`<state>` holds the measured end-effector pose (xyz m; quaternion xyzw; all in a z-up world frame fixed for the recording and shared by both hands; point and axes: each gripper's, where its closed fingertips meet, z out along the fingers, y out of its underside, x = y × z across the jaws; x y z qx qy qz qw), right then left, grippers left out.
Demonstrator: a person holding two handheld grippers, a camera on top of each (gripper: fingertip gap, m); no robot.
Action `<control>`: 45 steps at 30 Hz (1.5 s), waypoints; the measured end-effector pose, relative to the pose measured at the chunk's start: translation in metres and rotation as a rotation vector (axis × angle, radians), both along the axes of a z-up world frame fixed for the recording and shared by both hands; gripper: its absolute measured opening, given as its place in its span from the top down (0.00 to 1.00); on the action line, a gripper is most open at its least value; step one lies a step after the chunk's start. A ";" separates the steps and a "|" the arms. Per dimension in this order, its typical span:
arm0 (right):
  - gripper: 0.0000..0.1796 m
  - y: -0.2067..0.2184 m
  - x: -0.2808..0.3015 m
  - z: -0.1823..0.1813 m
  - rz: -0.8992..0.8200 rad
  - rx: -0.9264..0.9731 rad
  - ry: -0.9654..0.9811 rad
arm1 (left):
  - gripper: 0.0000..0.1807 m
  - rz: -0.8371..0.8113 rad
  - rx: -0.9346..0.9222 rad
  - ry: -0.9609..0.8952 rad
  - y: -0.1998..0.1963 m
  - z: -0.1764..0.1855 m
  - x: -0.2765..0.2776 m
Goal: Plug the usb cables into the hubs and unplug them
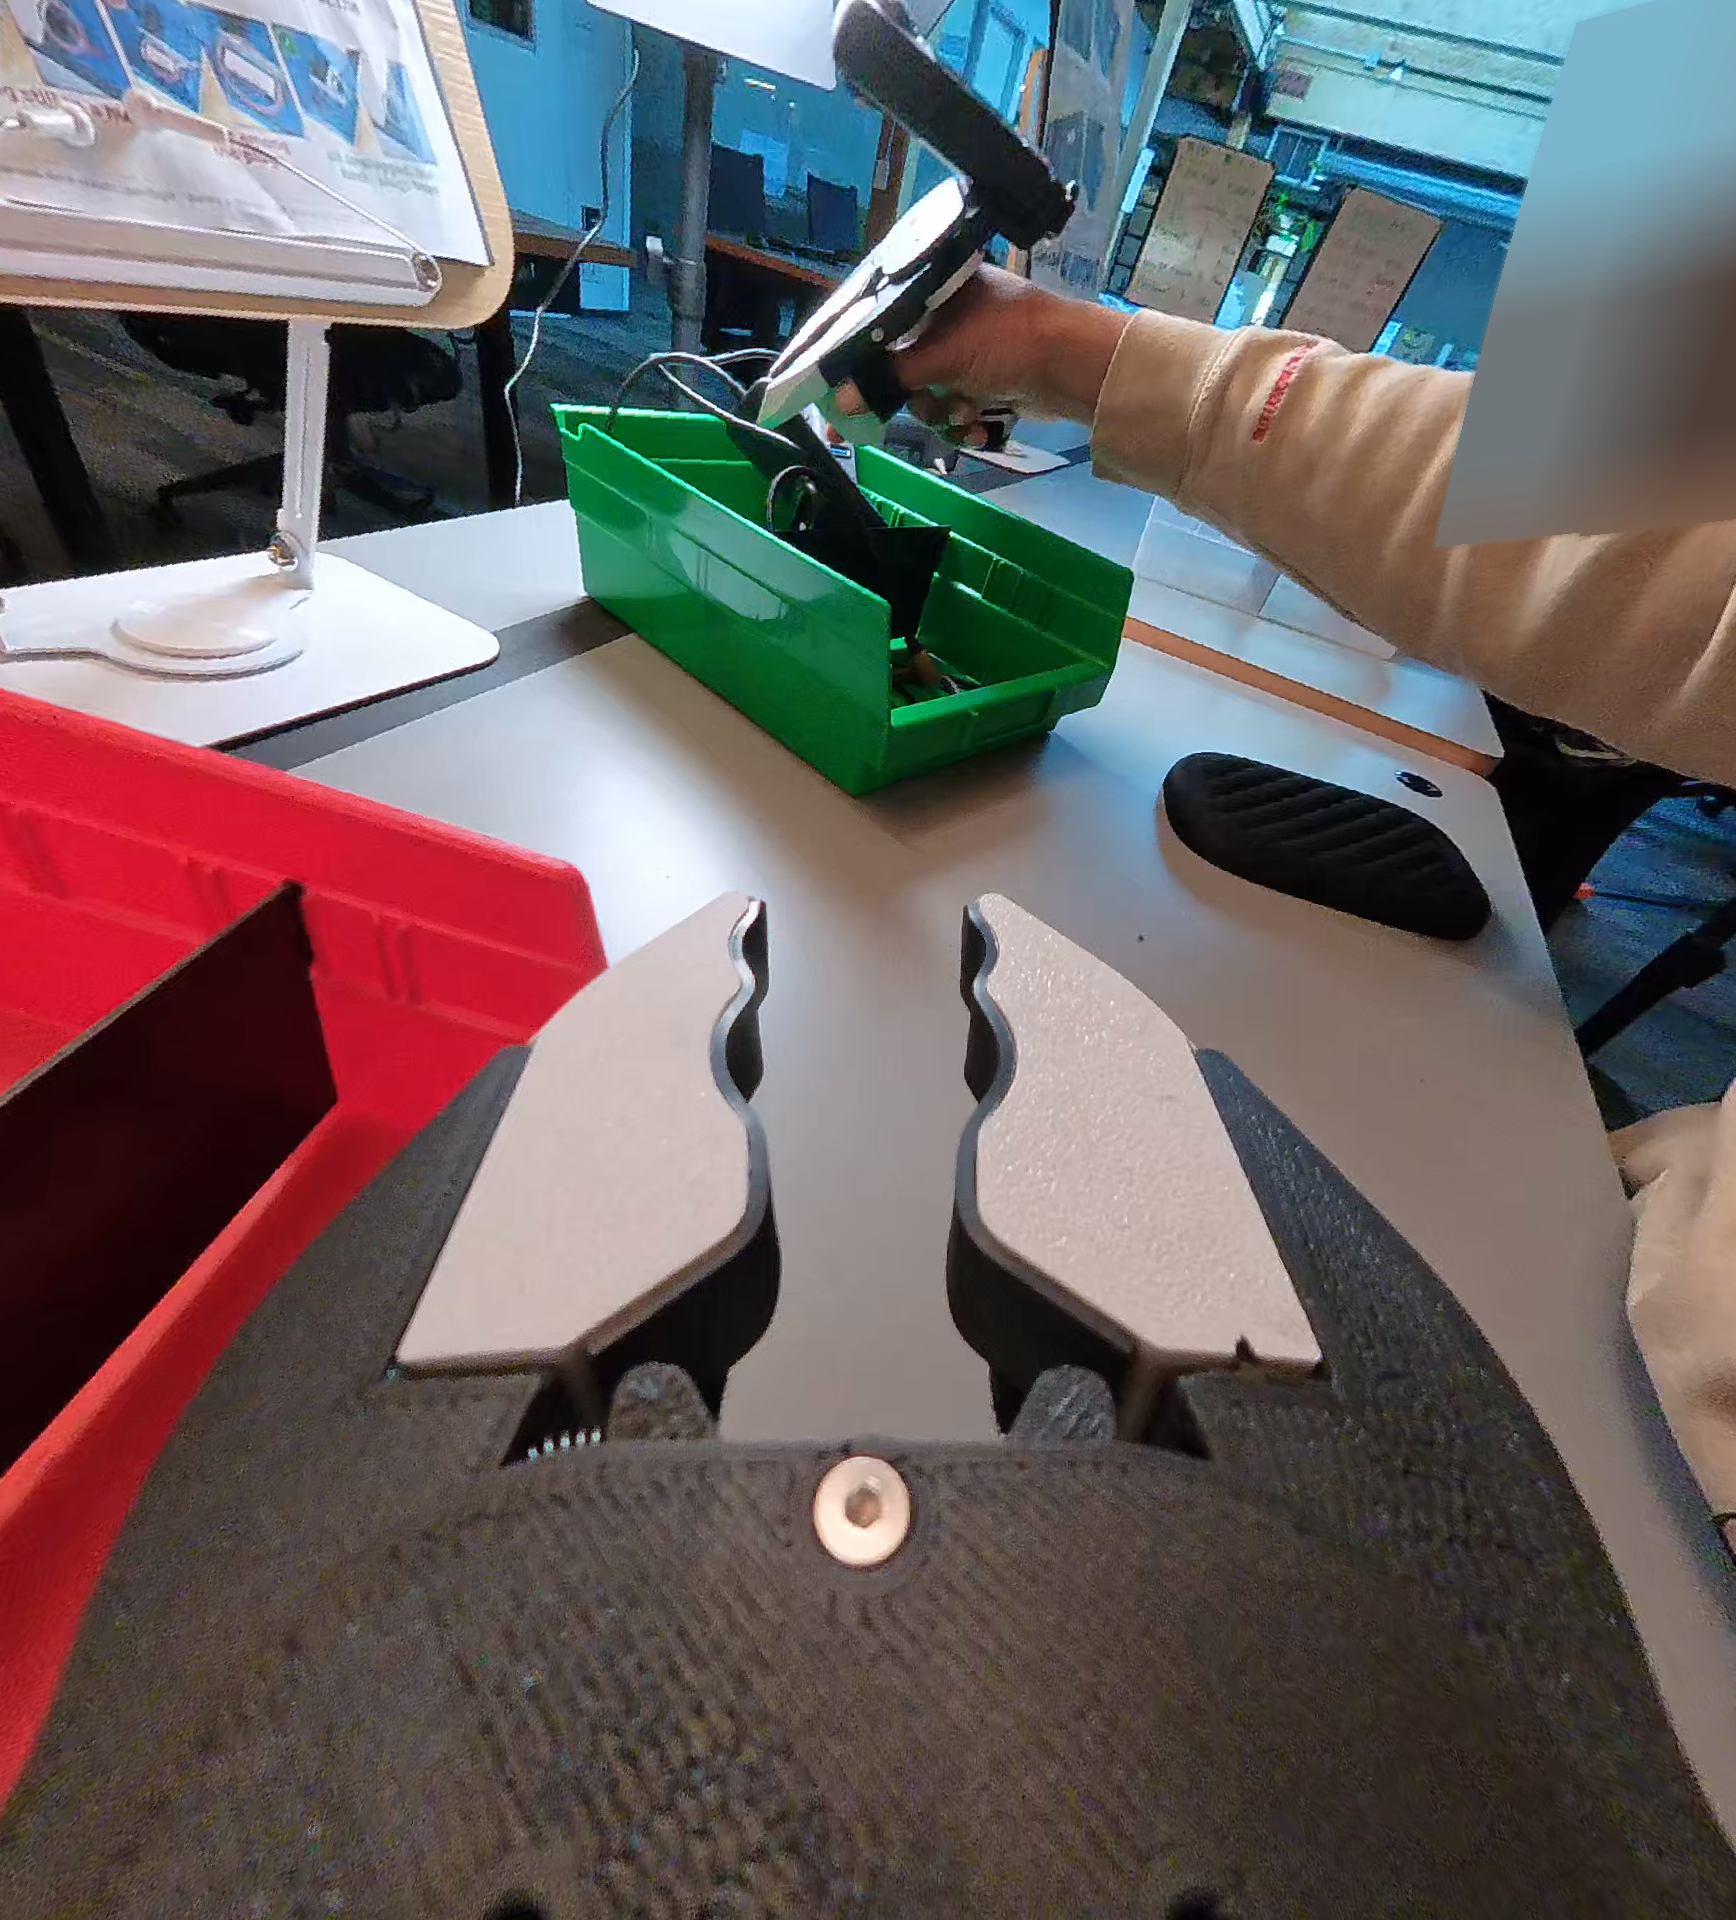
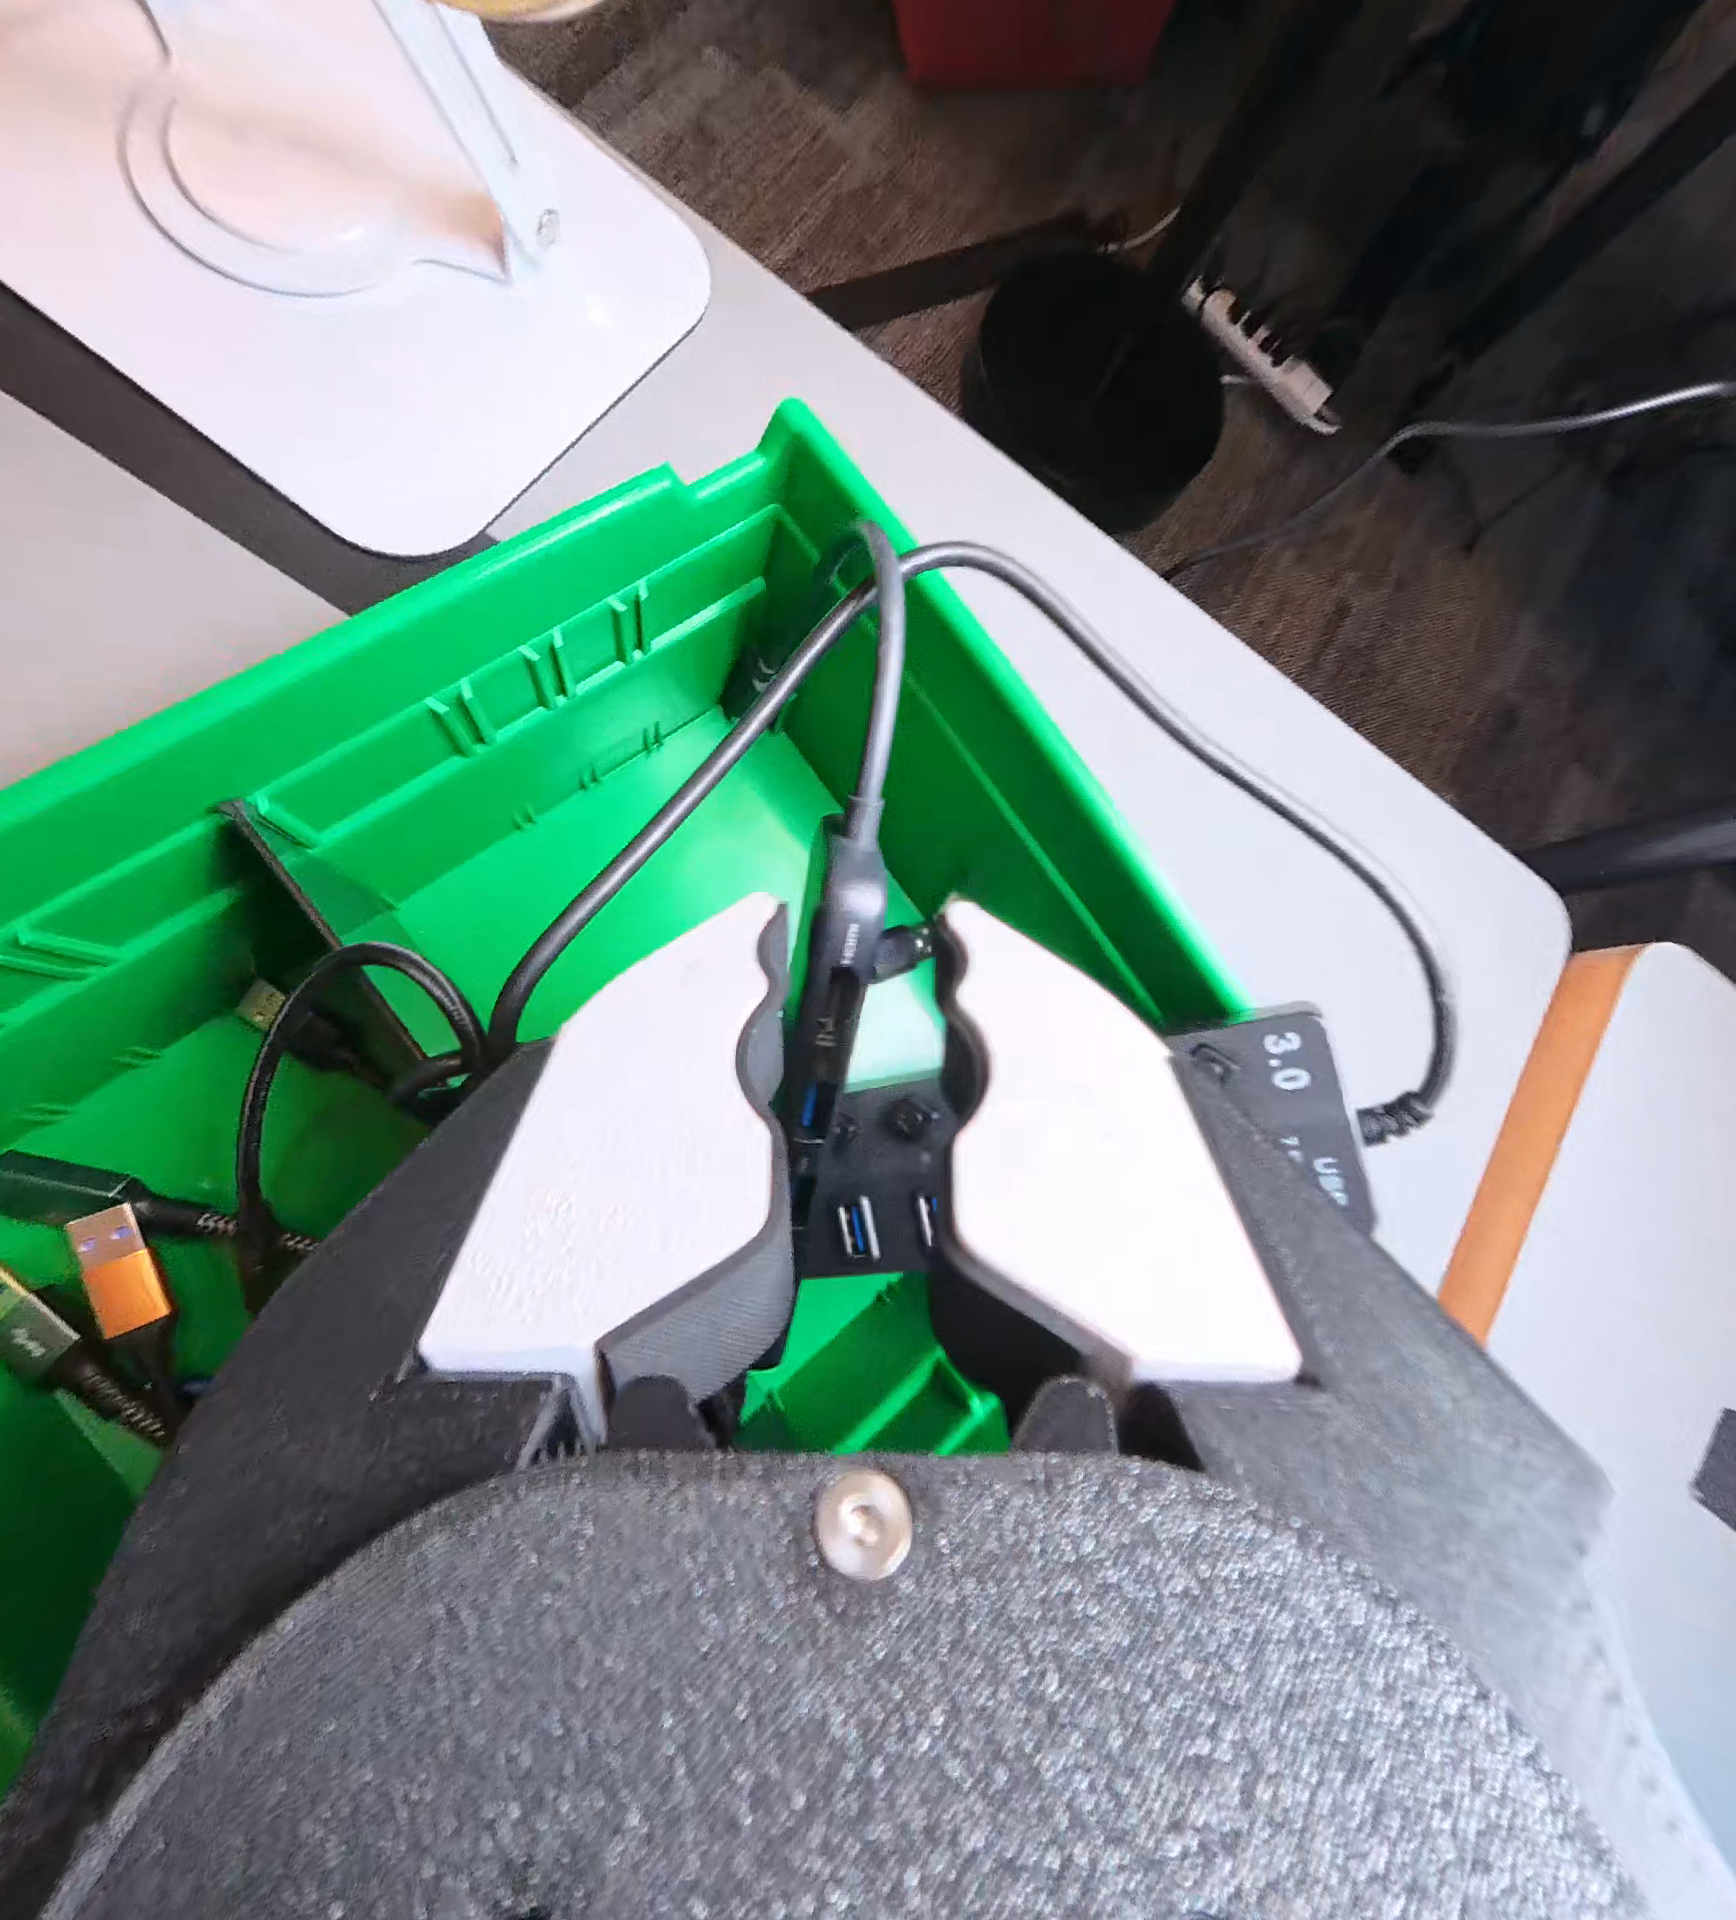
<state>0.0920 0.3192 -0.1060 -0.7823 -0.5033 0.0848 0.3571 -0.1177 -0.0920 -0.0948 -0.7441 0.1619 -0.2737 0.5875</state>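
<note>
Office workspace, grey desk, daylight from behind.

Grey table (image 1: pixel 947 852) ran under a white stand base (image 1: pixel 251 634) holding a wood-edged board (image 1: pixel 469 156). Brown carpet floor (image 2: pixel 1311 665) showed past the table corner, with a black bin (image 2: pixel 1092 384) and a white power strip (image 2: pixel 1259 353) on it. Blue partition walls (image 1: pixel 552 114) and a grey pole (image 1: pixel 692 197) stood behind; bright windows (image 1: pixel 1363 94) lit the far room.

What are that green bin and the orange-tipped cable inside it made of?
The green bin looks like glossy moulded plastic: light glints off its smooth walls, which have ribs and slots formed in. The orange-tipped cable seems to have a matt metal or metal-look plug shell and a braided fabric sleeve, judging by its speckled weave; the shell could be coloured plastic.
</note>
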 end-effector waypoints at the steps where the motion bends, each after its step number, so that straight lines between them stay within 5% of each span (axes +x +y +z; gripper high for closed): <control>1: 0.81 0.001 0.001 0.005 -0.002 0.021 0.001 | 0.80 0.006 -0.001 0.005 0.000 -0.001 -0.002; 6: 0.74 -0.021 -0.004 0.060 0.053 0.122 0.192 | 0.74 0.052 -0.003 0.053 0.000 -0.002 -0.011; 10: 0.73 -0.082 -0.013 0.078 0.208 0.101 0.276 | 0.71 0.114 -0.011 0.140 -0.002 -0.003 -0.025; 19: 0.69 -0.210 -0.001 -0.017 0.481 -0.041 -0.091 | 0.67 0.119 -0.336 0.480 -0.006 -0.052 -0.074; 27: 0.71 -0.217 0.016 -0.092 0.572 0.016 -0.515 | 0.68 0.014 -0.636 0.847 -0.011 -0.111 -0.108; 31: 0.84 -0.215 0.006 -0.099 0.614 0.092 -0.554 | 0.84 -0.070 -0.658 0.974 -0.013 -0.127 -0.111; 37: 0.83 -0.229 0.001 -0.099 0.677 0.151 -0.537 | 0.84 -0.072 -0.581 1.015 -0.004 -0.126 -0.097; 45: 0.83 -0.321 -0.015 -0.099 0.825 0.162 -0.474 | 0.84 -0.199 -0.494 1.056 0.020 -0.126 -0.039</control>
